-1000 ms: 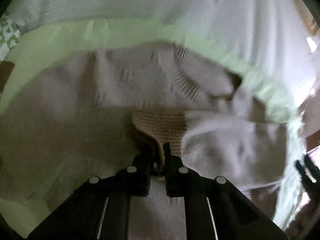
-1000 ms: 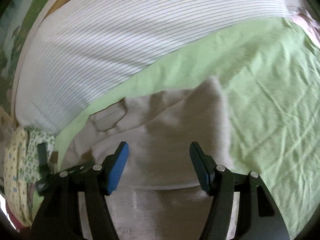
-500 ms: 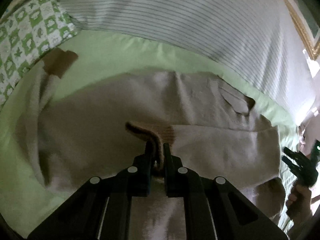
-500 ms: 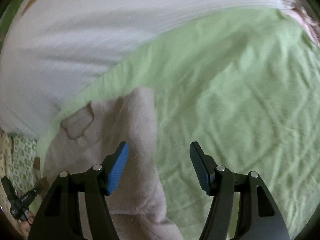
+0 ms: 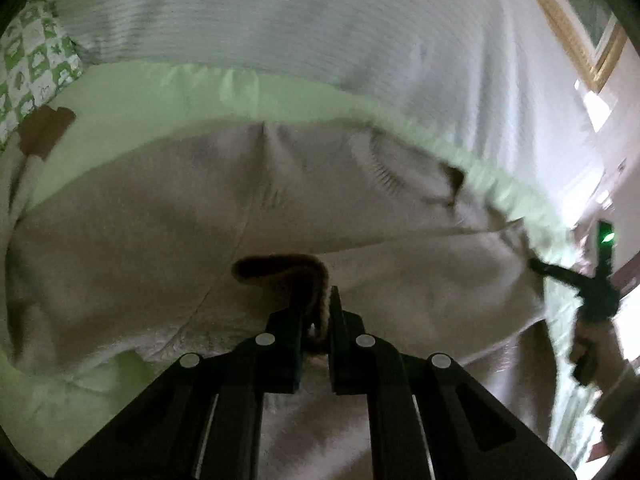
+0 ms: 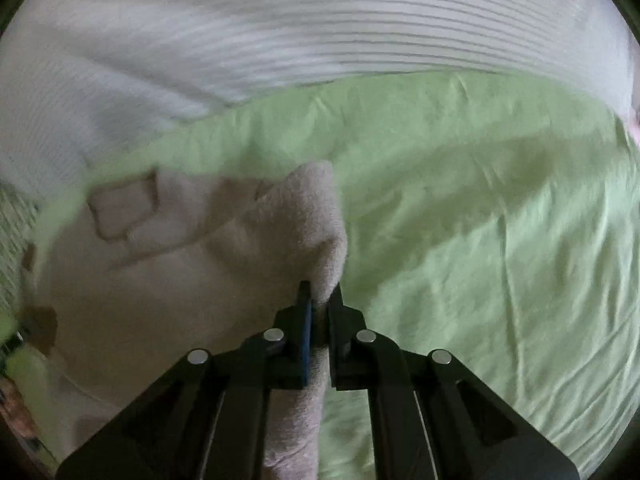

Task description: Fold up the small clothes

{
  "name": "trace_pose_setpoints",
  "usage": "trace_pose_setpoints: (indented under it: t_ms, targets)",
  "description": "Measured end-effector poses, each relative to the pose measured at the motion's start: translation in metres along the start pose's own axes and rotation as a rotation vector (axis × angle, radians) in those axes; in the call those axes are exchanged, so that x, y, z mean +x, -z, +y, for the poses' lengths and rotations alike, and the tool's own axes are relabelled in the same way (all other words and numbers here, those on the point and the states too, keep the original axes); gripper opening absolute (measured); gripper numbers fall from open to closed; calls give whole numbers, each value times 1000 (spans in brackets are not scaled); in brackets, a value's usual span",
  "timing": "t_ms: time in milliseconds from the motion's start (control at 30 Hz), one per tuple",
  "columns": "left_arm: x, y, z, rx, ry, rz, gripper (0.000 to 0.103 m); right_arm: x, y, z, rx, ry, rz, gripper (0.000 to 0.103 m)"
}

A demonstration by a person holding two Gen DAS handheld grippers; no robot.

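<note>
A beige knit sweater (image 5: 160, 240) lies spread on the light green bedsheet (image 5: 160, 96), its ribbed collar (image 5: 392, 168) toward the back right. My left gripper (image 5: 316, 300) is shut on a brown ribbed cuff (image 5: 280, 268) of the sweater, lifted over the body. In the right wrist view my right gripper (image 6: 320, 292) is shut on the sweater's (image 6: 160, 288) right-hand edge, a raised fold (image 6: 316, 208) of fabric pinched between the pads. The right gripper (image 5: 540, 266) also shows at the right edge of the left wrist view, held by a hand (image 5: 592, 340).
A white striped quilt (image 6: 280, 32) covers the far part of the bed. A green-and-white patterned cloth (image 5: 32, 64) lies at the far left. Bare green sheet (image 6: 500, 240) stretches to the right of the sweater. A gold picture frame (image 5: 572, 36) hangs on the wall.
My right gripper went from wide open to shut on the sweater's right edge after shifting right. My left gripper stayed shut on the cuff and carried it across the sweater.
</note>
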State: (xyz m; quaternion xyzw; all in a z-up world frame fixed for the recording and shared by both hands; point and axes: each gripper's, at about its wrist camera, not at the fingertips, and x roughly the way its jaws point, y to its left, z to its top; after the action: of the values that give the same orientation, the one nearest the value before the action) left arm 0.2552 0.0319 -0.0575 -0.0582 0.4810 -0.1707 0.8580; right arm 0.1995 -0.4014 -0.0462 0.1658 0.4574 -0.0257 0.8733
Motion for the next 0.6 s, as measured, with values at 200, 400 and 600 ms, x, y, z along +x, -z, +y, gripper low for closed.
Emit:
trace_pose_setpoints:
  t_ms: [200, 400, 600]
  targets:
    - [14, 17, 19, 59, -108, 31, 16, 9, 14, -2, 35, 18, -1, 10]
    - [-24, 33, 41, 14, -159, 37, 20, -22, 26, -4, 108, 39, -23, 42]
    - [-76, 31, 82, -140, -230, 0, 64, -70, 57, 10, 124, -98, -93, 50]
